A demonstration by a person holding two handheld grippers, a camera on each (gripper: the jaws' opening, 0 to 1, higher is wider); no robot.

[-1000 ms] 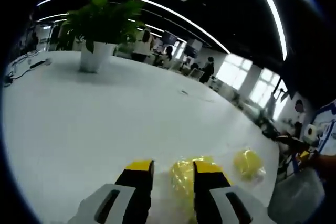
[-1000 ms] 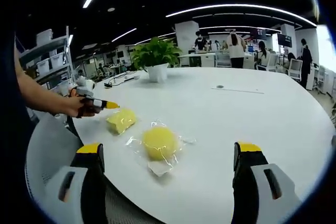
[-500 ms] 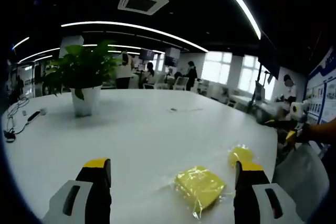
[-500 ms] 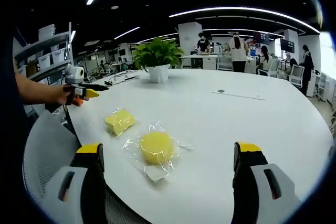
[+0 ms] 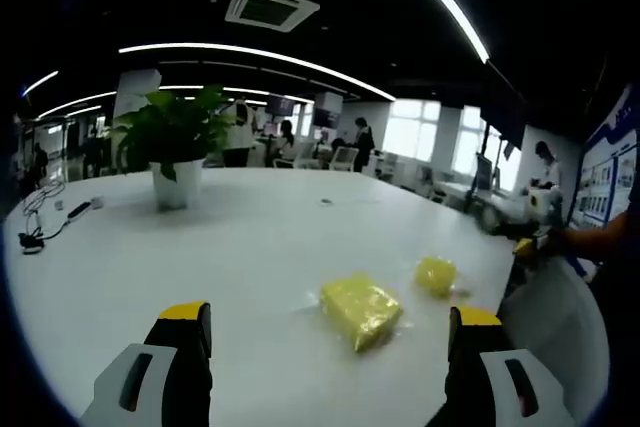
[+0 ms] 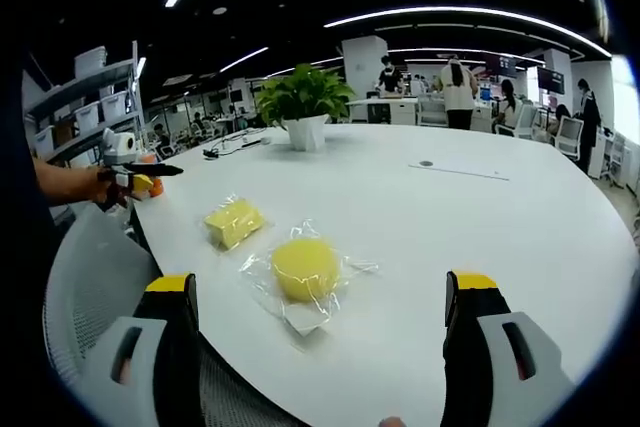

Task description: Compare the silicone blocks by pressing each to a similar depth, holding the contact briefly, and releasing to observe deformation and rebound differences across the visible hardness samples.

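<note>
A white worktop [image 6: 480, 217] in an open office carries a potted plant [image 6: 304, 107], a wrapped square yellow silicone block [image 6: 233, 221] and a round one [image 6: 305, 267]. Left tongs [image 5: 328, 322] and right tongs [image 6: 318, 292] hover spread, empty, before them.

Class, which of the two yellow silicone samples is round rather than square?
The round sample, in clear wrapping nearest the right gripper; the square block lies beyond it.
</note>
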